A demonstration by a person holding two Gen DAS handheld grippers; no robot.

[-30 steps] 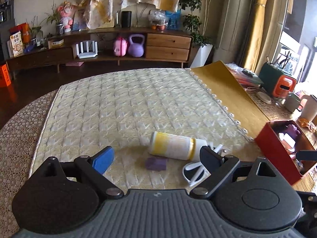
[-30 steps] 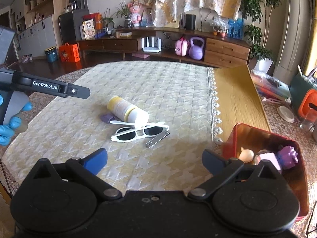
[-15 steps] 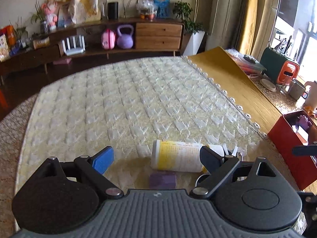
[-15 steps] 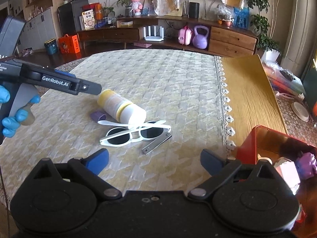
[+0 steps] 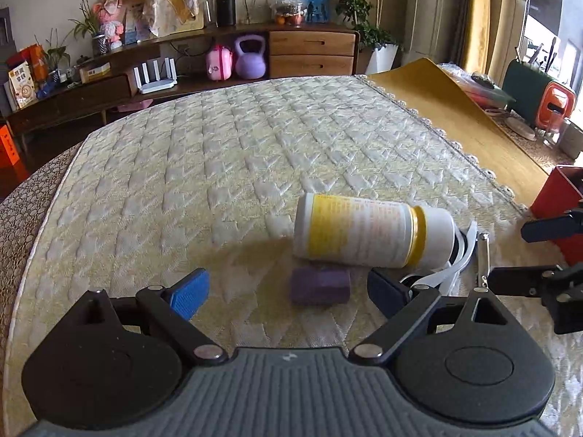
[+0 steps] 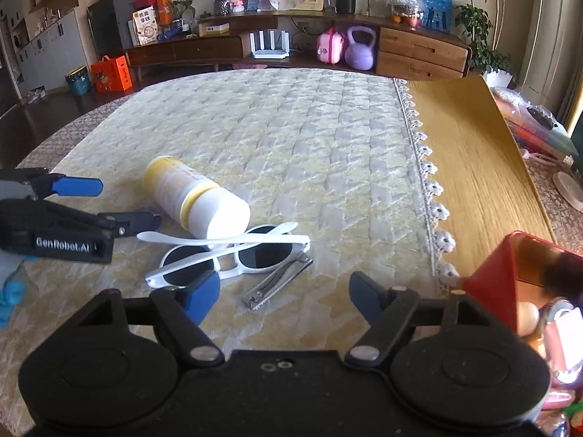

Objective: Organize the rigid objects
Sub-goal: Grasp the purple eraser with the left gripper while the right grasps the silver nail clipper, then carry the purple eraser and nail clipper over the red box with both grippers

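Note:
A white and yellow bottle (image 5: pixel 371 235) (image 6: pixel 196 196) lies on its side on the quilted cloth. A small purple block (image 5: pixel 320 286) rests just in front of it, between the wide-apart fingers of my open left gripper (image 5: pixel 288 289) (image 6: pixel 105 204). White sunglasses (image 6: pixel 233 255) lie against the bottle's cap, and metal nail clippers (image 6: pixel 278 278) lie beside them. My right gripper (image 6: pixel 284 293) hovers over the clippers and sunglasses; its jaws are closing and no pad touches anything. A red box (image 6: pixel 524 276) (image 5: pixel 557 196) with small toys stands at the right.
The quilted cloth (image 5: pixel 255 153) covers most of the round table, with a yellow mat (image 6: pixel 470 167) along its right side. Kitchen items crowd the far right edge. A hand in a blue glove (image 6: pixel 11 291) holds the left gripper. A sideboard stands beyond the table.
Both grippers have come down and closer to the objects. The left one now frames the purple block. The right one's fingers have narrowed over the nail clippers.

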